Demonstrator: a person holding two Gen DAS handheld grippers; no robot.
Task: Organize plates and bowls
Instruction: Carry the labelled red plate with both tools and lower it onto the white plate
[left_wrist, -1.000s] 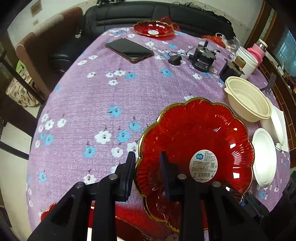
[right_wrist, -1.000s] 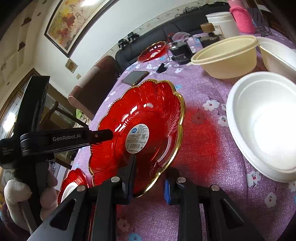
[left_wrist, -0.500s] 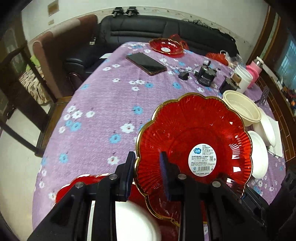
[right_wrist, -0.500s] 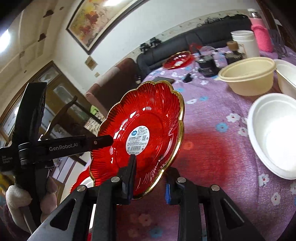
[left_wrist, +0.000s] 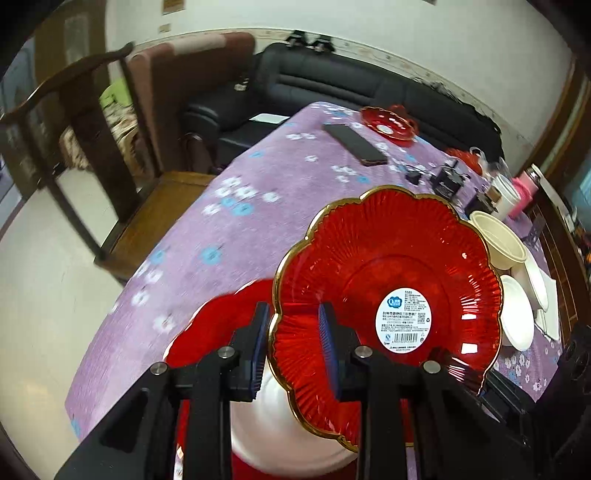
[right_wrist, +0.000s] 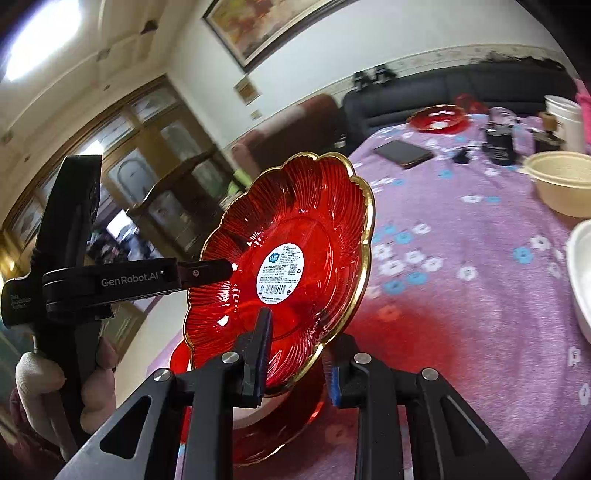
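A red gold-rimmed flower plate (left_wrist: 388, 266) with a white label is held in the air, tilted, by both grippers. My left gripper (left_wrist: 293, 347) is shut on its left rim. My right gripper (right_wrist: 299, 354) is shut on its near rim (right_wrist: 295, 229); the left gripper (right_wrist: 207, 273) shows at the plate's left edge there. Below the plate, at the table's near edge, lies a second red plate (left_wrist: 214, 325) with a white dish (left_wrist: 273, 435) in it. It also shows in the right wrist view (right_wrist: 280, 417).
On the purple flowered tablecloth (left_wrist: 258, 206): a cream bowl (left_wrist: 498, 240), white foam bowls (left_wrist: 517, 314), a phone (left_wrist: 354, 144), a small red plate (left_wrist: 388, 123) at the far end, a black jar (left_wrist: 448, 181), cups. A wooden chair (left_wrist: 92, 140) and black sofa (left_wrist: 332, 88) stand beyond.
Both grippers have lifted the red plate higher and carried it toward the near left edge, over the second red plate with the white dish, which has come into view.
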